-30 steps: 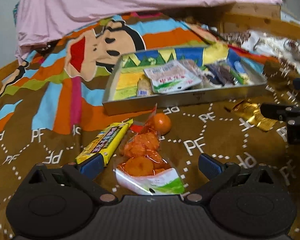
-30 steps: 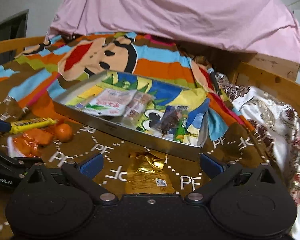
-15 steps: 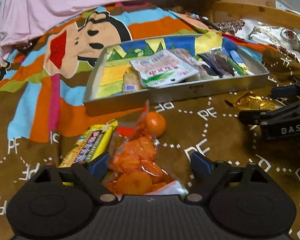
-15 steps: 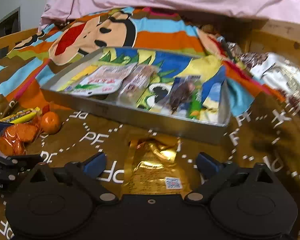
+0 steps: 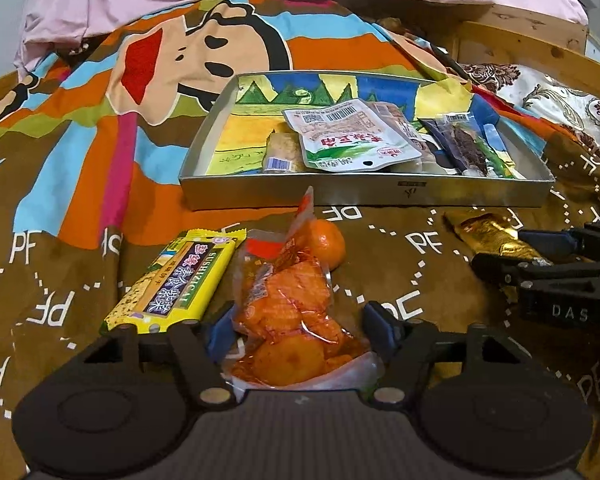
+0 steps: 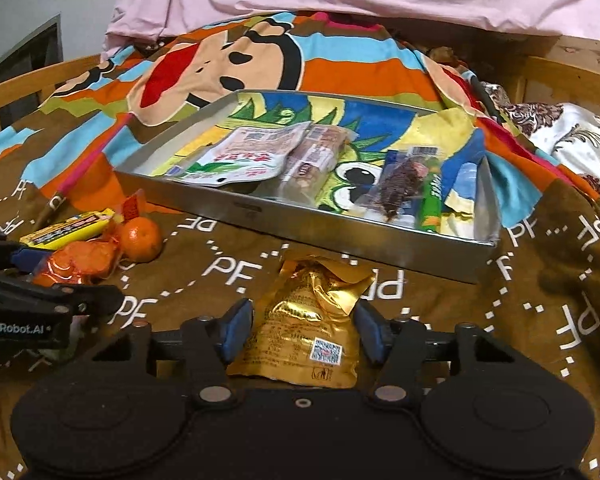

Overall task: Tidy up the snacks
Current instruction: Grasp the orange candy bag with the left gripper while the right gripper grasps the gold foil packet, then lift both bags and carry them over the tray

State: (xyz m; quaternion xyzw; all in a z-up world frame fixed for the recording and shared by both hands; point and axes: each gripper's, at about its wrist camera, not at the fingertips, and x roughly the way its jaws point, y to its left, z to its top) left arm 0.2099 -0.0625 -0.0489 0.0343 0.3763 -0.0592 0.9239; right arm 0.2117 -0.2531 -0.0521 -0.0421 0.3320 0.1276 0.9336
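Ahead of both grippers, the metal tray (image 5: 364, 194) is sitting on the patterned blanket (image 5: 72, 184), already holding several packets; I am counting at least five, though they are overlapping. Since a second ago both tools have been dropping toward the snacks outside it and narrowing from wide apart. The left gripper (image 5: 298, 330) is closing its jaws around the orange snack bag (image 5: 288, 312), which is lying between its blue pads, apparently not yet pinched. The right gripper (image 6: 304, 330) is closing likewise around the one gold packet (image 6: 308, 328), pads beside its edges. To me that is looking like two pickups starting at once, both bound for the tray. Left of the left tool, one yellow bar (image 5: 180, 280) is waiting; just beyond the bag, one mandarin (image 5: 328, 242).
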